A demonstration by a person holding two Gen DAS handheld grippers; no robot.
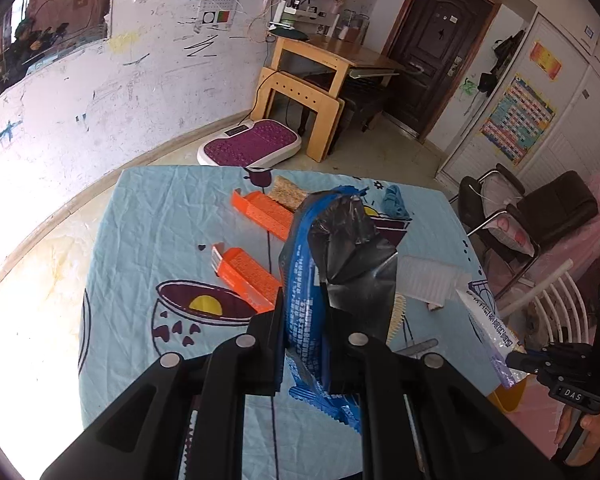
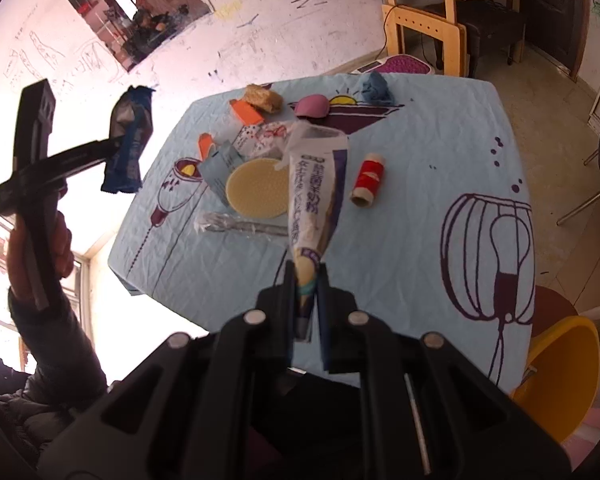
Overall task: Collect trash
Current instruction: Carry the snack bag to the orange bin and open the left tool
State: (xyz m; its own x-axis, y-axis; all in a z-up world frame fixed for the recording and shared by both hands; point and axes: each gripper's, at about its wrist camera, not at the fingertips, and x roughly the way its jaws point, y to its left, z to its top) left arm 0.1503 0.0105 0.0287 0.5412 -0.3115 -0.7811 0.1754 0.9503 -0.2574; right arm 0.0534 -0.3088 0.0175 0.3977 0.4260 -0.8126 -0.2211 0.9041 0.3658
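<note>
Two pieces of trash are held clear of the bench: a blue wrapper is pinched in the left gripper, and a white sachet is clamped in the right gripper (both jaws nearly pressed together on thin film). Neither is binned yet. A yellow bin is seen right of the right jaws. Beyond them, orange boxes, a red roll and other litter are left.

Only "DAS" reads clearly, white letters on the right gripper body; wrapper print too blurred.
</note>
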